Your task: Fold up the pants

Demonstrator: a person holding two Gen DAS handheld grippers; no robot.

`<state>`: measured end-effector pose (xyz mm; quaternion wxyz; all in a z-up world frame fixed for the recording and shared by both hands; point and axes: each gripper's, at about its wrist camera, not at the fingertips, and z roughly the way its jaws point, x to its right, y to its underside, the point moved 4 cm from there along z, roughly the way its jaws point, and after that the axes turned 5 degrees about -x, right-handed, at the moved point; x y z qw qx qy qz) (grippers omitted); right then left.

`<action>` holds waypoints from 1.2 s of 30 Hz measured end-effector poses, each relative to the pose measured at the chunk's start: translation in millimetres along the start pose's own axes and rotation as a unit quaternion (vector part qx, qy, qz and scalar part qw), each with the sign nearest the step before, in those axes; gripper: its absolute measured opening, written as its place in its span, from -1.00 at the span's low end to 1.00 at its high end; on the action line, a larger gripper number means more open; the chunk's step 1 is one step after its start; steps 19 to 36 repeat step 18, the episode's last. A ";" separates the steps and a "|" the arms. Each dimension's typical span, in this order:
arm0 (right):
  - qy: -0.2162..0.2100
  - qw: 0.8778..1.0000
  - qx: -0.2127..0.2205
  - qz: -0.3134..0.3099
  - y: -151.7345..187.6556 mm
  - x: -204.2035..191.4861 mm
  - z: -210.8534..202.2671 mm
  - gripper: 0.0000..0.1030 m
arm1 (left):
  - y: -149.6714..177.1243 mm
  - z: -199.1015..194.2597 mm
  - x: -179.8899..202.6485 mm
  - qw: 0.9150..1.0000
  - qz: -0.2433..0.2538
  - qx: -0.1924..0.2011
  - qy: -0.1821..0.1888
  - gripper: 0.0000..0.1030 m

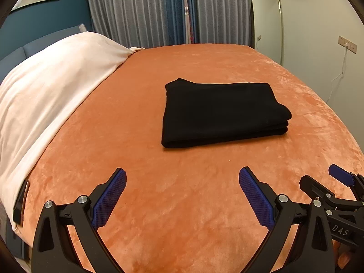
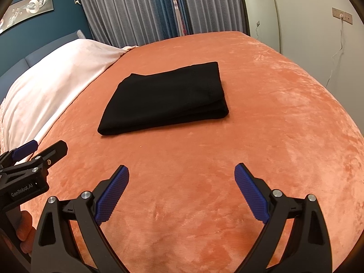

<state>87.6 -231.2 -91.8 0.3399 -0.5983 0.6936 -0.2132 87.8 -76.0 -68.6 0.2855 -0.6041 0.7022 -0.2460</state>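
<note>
The black pants (image 1: pixel 223 111) lie folded into a flat rectangular stack on the orange bed cover (image 1: pixel 159 182). They also show in the right wrist view (image 2: pixel 168 100). My left gripper (image 1: pixel 182 175) is open and empty, held over the cover well in front of the pants. My right gripper (image 2: pixel 182 170) is open and empty too, also in front of the pants and apart from them. The right gripper shows at the right edge of the left wrist view (image 1: pixel 323 177). The left gripper shows at the left edge of the right wrist view (image 2: pixel 49 146).
A pale pink blanket (image 1: pixel 50 84) covers the head of the bed at the left. Grey and blue curtains (image 1: pixel 159 11) hang behind the bed. A tall mirror (image 1: pixel 266 22) and a white wall with sockets stand at the right.
</note>
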 end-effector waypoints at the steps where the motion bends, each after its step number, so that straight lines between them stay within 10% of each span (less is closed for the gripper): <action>1: -0.001 1.000 0.000 0.000 -0.1 0.3 0.1 0.79 | -0.2 0.4 0.4 1.000 0.000 0.000 0.001 0.90; 36: 0.000 1.000 -0.007 0.003 3.3 5.2 0.4 0.79 | 16.5 6.0 6.6 0.999 0.021 -0.014 -0.023 0.90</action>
